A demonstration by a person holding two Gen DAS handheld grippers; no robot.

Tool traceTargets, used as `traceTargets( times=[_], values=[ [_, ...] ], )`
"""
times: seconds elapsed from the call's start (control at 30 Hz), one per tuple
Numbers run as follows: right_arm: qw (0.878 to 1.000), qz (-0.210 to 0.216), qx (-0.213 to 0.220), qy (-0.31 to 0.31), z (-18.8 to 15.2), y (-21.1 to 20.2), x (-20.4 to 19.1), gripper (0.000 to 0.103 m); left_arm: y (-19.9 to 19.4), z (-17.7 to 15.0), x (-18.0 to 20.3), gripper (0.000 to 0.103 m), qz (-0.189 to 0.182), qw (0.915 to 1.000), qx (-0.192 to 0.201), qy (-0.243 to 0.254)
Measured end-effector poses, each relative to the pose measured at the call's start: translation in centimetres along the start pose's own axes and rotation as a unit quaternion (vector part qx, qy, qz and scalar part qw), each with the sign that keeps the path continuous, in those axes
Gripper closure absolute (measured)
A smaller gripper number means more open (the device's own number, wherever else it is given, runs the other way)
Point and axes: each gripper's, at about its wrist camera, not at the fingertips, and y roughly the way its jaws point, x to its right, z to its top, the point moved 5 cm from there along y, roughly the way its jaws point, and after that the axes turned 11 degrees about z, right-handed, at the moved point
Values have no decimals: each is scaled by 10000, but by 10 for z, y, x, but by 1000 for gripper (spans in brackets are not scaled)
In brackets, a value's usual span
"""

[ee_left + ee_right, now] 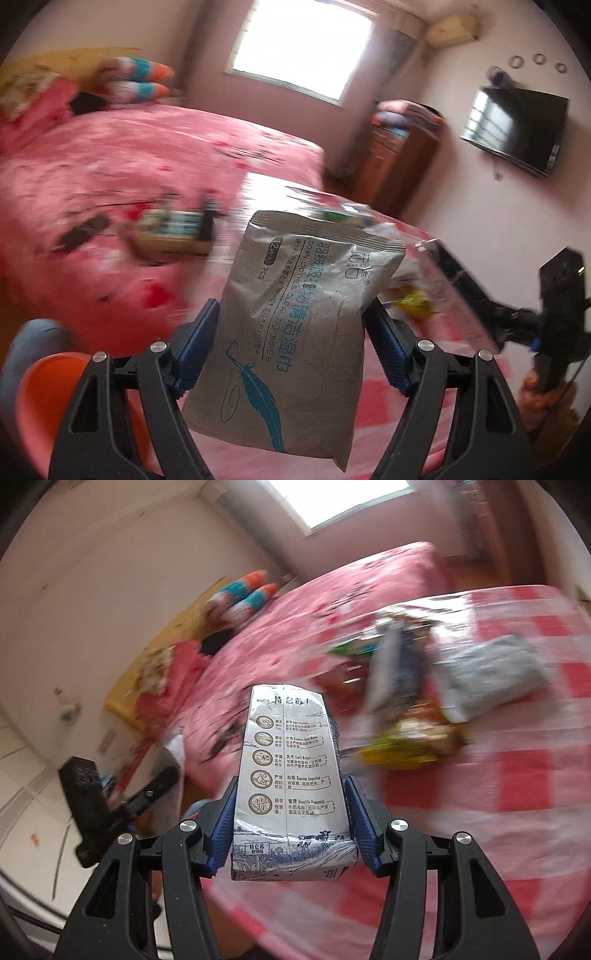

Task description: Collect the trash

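progress: two pieces lifted clear of the table, neither binned; no bin in view.
left gripper (290, 345): clamped on one wipes packet (295, 325).
right gripper (291, 825): clamped on one milk carton (290, 779).
checked table (535, 775): trash heap (410, 686) left, perhaps five or six pieces, blurred.

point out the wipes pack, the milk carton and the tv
wipes pack (295, 317), left wrist view, middle of its printed face
milk carton (291, 775), right wrist view, middle of its printed side
tv (517, 129), left wrist view, screen centre
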Motion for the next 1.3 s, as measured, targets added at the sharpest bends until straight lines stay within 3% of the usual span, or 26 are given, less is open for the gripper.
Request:
traceTargets(
  times=[0.23, 0.37, 0.67, 0.7, 0.73, 0.83, 0.97, 1.13, 1.3],
  values=[
    [9910, 868, -984, -252, -15, 86, -66, 47, -43, -40, -108, 24, 1149, 9902, 57, -790],
    [9785, 1220, -1611, -412, -33, 145, -104, 46, -50, -65, -148, 24, 1455, 9822, -110, -1184],
    [9583, 1338, -2422, -716, -74, 237, -158, 45, -44, -111, -207, 20, 1943, 9652, -465, -1686],
    [9574, 1331, -2458, -730, -79, 240, -160, 43, -44, -115, -213, 16, 2026, 9627, -497, -1724],
    [9565, 1298, -2493, -777, -83, 247, -161, 34, -44, -120, -217, 15, 2058, 9617, -499, -1743],
    [9593, 1111, -2452, -850, -91, 252, -156, 19, -51, -128, -230, 11, 2233, 9570, -462, -1792],
    [9649, 1003, -2325, -701, -88, 244, -145, 19, -56, -125, -235, 10, 2321, 9578, -317, -1667],
    [9774, 890, -1713, -862, -74, 213, -132, 15, -65, -122, -236, 10, 2248, 9624, 77, -1524],
    [9823, 897, -1223, -1094, -68, 187, -122, 12, -67, -113, -222, 10, 2181, 9654, 216, -1414]
  ],
)
